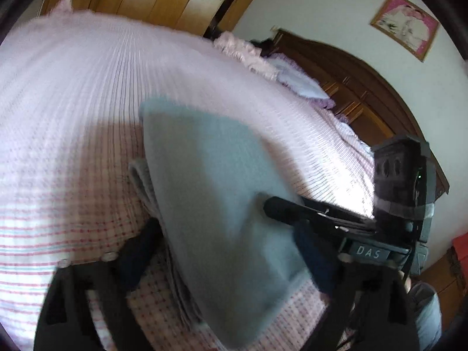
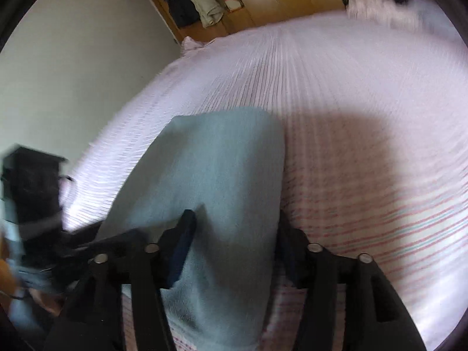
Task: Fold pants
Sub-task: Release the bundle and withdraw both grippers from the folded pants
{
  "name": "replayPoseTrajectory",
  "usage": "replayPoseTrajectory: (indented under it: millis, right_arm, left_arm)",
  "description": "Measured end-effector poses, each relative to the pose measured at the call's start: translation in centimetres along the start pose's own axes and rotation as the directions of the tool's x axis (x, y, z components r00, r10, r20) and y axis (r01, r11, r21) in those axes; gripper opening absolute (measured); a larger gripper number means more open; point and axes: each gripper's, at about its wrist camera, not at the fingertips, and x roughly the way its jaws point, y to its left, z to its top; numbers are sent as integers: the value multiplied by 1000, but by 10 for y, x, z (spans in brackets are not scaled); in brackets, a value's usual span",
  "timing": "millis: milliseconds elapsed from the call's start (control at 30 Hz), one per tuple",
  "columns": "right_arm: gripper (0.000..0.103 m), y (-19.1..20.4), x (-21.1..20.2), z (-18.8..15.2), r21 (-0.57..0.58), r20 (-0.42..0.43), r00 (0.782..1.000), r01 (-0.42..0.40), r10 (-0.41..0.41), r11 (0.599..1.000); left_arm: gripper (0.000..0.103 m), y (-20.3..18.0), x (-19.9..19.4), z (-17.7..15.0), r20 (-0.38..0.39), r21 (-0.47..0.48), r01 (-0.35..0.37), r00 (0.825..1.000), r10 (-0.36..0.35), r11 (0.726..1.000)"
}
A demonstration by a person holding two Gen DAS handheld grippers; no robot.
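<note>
Pink-and-white striped cotton covers the bed, the broad surface under everything here. On it lies the grey-blue pants in a folded stack, lighter layers peeking out along one edge.

The left tool stands wide open around the near end of the stack, its pads clear of the cloth. The right tool is also open, fingers either side of the fabric without pinching it; in the left view one of its fingers reaches in from the side and seems to rest on the top layer.

The risks, as I judge them:
- A finger could snag the top layer on the way out and peel the fold open.
- The soft bed could let the stack slump or skew.
</note>
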Motion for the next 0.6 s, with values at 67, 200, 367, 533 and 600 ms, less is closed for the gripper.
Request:
replayPoseTrajectory:
  millis: [67,200,367,533,600]
  right_arm:
    - [65,15,-29,1,-82,105,994,20,-11,996]
    - [86,45,-78,-15,-236,302,953,108,-33,966]
    - [95,47,-110,-50,-208,413,911,102,-8,973]
    - [96,31,-90,-78,-171,426,903,143,-58,975]
    - [96,21,-72,-83,-148,385,922,104,-39,984]
  left_arm:
    - [103,-15,-25,2,100,58,-51,994,45,997]
    - [103,-49,-68,-3,258,191,-165,959,112,968]
    - [103,-71,-87,-20,323,241,-250,932,166,938]
    - [103,-65,-50,-46,286,238,-267,938,196,934]
    - [103,-57,-26,-59,251,247,-288,941,226,925]
